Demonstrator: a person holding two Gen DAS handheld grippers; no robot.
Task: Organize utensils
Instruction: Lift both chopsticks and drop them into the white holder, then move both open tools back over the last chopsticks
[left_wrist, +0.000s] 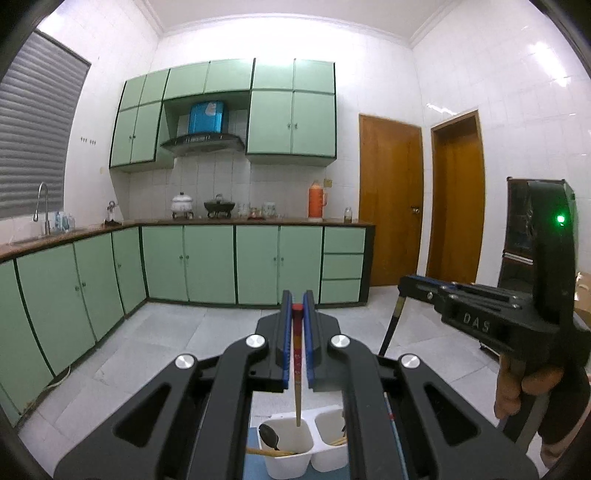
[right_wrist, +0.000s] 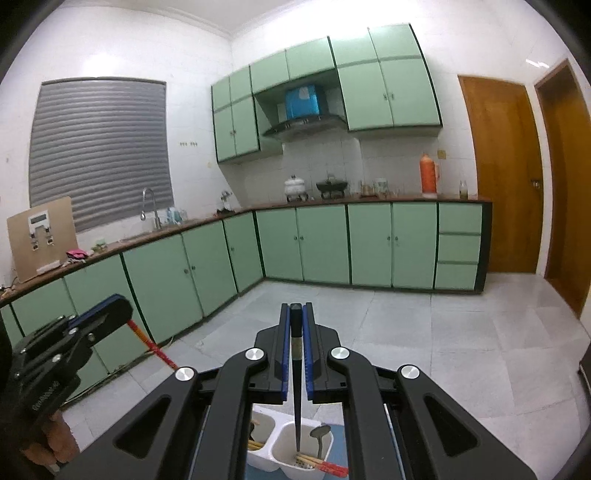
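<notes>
2 grippers gripping 1 chopstick each. Left gripper (left_wrist: 297, 314) squeezing red chopstick (left_wrist: 296, 354), tip hanging over white holder (left_wrist: 291, 461). Right gripper (right_wrist: 295, 314) squeezing black chopstick (right_wrist: 296, 369), tip dipping into holder beside spoon (right_wrist: 320, 437).

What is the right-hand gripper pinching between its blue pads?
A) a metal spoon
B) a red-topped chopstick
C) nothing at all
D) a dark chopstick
D: the right gripper is shut on a dark chopstick whose tip hangs over the white holder.
</notes>
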